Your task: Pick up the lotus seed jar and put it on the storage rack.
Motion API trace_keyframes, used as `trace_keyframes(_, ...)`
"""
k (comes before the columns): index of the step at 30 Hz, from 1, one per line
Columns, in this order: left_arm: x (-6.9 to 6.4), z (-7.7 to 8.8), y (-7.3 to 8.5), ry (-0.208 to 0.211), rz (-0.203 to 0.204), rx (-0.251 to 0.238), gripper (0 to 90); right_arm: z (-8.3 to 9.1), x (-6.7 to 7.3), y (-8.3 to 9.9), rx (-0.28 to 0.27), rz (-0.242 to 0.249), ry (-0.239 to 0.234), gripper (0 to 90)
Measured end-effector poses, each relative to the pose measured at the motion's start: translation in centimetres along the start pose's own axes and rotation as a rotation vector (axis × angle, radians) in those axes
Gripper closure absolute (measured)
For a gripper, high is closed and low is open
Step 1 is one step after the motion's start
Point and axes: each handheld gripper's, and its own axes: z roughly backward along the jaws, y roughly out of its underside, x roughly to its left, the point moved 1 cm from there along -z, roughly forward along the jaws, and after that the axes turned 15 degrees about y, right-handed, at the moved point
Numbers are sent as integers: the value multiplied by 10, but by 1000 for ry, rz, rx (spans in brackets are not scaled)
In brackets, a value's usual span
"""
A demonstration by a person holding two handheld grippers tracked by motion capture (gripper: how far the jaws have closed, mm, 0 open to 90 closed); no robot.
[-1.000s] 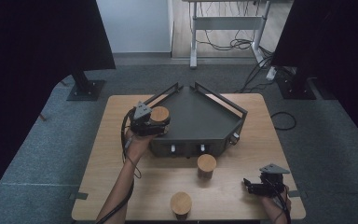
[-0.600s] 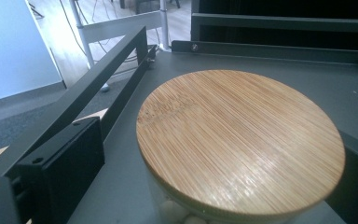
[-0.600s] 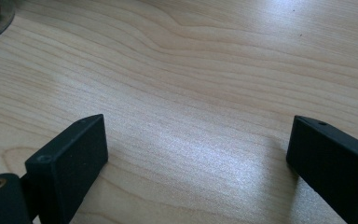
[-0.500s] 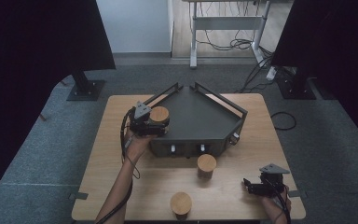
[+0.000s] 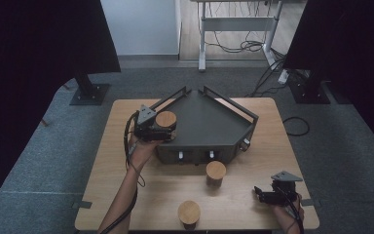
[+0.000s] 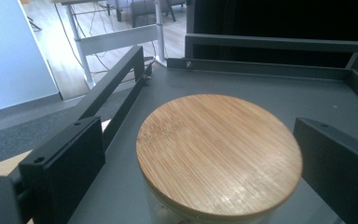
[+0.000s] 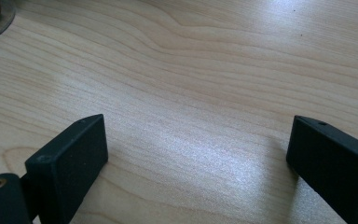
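In the high view, the left gripper (image 5: 163,130) sits at the left corner of the dark grey tray (image 5: 209,122), its jaws on either side of a jar with a bamboo lid (image 5: 166,119). The jar stands upright on the tray floor, long axis vertical, lid facing up; its glass body is hidden beneath the lid and gripper. Two more lidded jars stand on the wooden table (image 5: 253,161): one (image 5: 215,172) just in front of the tray, another (image 5: 189,212) near the table's front edge. The right gripper (image 5: 259,194) rests at the front right corner, pointing left.

In the left gripper view, the lid (image 6: 219,151) lies between the black jaws, which have just been opening; gaps show on both sides, so the pads seem clear of the jar, though its lower part is cut off at the bottom edge.

In the right gripper view, the jaws stand wide apart over bare table (image 7: 191,84); a glass edge at the top left corner is too cropped to identify.
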Motion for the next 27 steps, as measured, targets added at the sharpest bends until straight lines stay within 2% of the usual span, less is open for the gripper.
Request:
trace_keyframes(11,-3,10,-3,5,-8,-12,39,0,0,0,0,0,0,45)
trace_keyframes(27,-12,22,-4,30,-42,-7,43,0,0,0,0,0,0,45)
